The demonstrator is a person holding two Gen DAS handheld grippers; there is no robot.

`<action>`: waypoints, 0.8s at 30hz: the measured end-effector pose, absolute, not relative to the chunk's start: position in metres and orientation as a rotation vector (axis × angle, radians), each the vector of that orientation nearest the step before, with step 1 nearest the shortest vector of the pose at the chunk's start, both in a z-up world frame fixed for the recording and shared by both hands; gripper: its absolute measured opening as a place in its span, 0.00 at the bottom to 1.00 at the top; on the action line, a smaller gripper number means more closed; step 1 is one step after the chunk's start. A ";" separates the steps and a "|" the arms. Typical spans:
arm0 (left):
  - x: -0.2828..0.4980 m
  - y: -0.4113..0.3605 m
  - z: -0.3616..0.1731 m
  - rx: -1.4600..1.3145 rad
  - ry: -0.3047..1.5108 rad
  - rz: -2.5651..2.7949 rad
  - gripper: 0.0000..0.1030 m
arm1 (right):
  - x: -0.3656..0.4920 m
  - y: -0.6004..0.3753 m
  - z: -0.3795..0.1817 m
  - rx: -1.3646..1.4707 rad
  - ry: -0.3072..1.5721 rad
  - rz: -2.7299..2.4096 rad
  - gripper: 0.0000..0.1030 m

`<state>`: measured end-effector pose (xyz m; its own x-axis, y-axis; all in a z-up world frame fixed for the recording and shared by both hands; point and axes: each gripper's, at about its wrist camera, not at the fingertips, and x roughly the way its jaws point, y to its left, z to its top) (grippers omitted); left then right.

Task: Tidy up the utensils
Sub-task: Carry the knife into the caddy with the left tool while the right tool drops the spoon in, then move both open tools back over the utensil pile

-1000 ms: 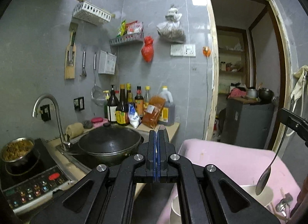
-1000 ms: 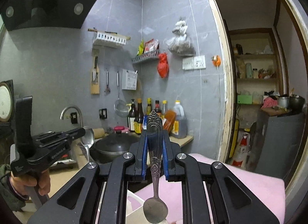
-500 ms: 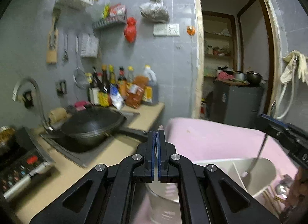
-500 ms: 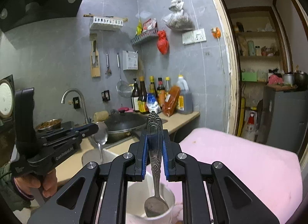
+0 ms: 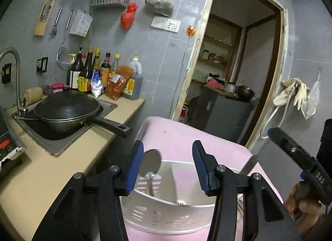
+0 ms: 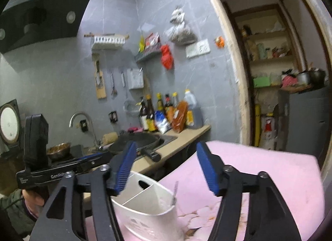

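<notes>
A white utensil holder (image 5: pixel 166 203) with a divider and drain slots stands on a pink cloth (image 5: pixel 186 137); it also shows in the right wrist view (image 6: pixel 149 210). A metal spoon (image 5: pixel 151 164) stands bowl-up in its left compartment. A second metal handle (image 6: pixel 175 191) sticks up at its right side. My left gripper (image 5: pixel 168 166) is open just above the holder, empty. My right gripper (image 6: pixel 166 170) is open above the holder, empty, and appears at the right of the left wrist view (image 5: pixel 294 151).
A beige counter (image 5: pixel 41 170) at left holds a sink with a black wok (image 5: pixel 66 110), a tap (image 5: pixel 12 75), sauce bottles (image 5: pixel 97 71) and an induction cooker (image 5: pixel 6 143). A doorway (image 5: pixel 234 64) opens behind the pink surface.
Both grippers have opened. The right gripper has let go of the ornate spoon, which now stands in the holder. A spoon now stands in the holder under the open left gripper, which has come closer.
</notes>
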<state>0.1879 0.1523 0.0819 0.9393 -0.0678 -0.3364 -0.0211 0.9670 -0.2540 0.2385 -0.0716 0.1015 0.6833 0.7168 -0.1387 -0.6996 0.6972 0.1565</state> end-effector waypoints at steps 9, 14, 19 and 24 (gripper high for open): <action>0.162 0.104 0.103 -0.204 0.207 -0.035 0.81 | 0.208 -0.132 0.122 0.084 0.046 0.609 1.00; 0.154 0.071 0.103 -0.154 0.156 -0.054 0.90 | 0.190 -0.162 0.120 0.033 0.011 0.516 1.00; 0.151 0.039 0.095 -0.101 0.160 -0.098 0.91 | 0.176 -0.189 0.109 -0.005 0.003 0.448 1.00; 0.155 0.014 0.076 -0.072 0.220 -0.150 0.91 | 0.170 -0.214 0.095 -0.024 0.028 0.391 1.00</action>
